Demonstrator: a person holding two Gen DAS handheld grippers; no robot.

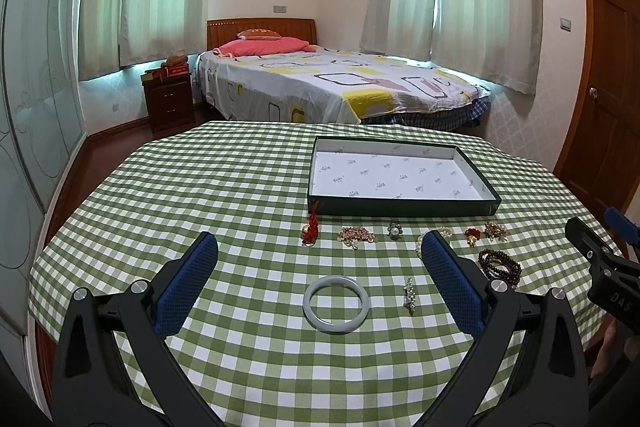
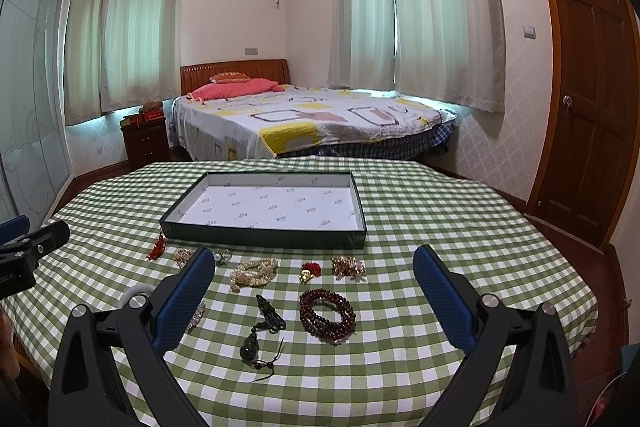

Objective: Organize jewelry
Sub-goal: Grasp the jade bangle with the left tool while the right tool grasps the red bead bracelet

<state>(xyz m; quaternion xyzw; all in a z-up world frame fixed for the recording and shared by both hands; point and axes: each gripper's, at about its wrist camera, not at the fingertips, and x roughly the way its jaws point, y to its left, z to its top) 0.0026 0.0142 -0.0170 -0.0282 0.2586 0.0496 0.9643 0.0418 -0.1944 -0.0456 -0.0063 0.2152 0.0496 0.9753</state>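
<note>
You are holding your left gripper (image 1: pixel 320 247) above the green checked tablecloth (image 1: pixel 160 207) with its blue fingers (image 1: pixel 188 283) spread wide and nothing between them. A pale jade bangle (image 1: pixel 336 304) is lying flat on the cloth in the gap between those fingers, and a small sparkling brooch (image 1: pixel 409 295) is lying just to its right.

Your right gripper (image 2: pixel 314 257) is likewise standing wide apart and carrying nothing. Below it a dark red bead bracelet (image 2: pixel 327 315) is lying coiled, with a dark corded pendant (image 2: pixel 262 331) beside it on the left.

Farther from you, a row of small pieces is sitting just in front of the box: a red knotted charm (image 1: pixel 311 227), a gold sequin piece (image 1: pixel 356 235), a pearl ring (image 1: pixel 394 230), a pearl bracelet (image 2: pixel 254 273), a red and gold charm (image 2: pixel 310 271) and a gold cluster piece (image 2: pixel 347 265). The pearl bracelet is showing only partly in the left view, so its shape there is hard to tell.

The shallow dark green box (image 2: pixel 264 239) is sitting open beyond the row, its white printed lining bare.
</note>
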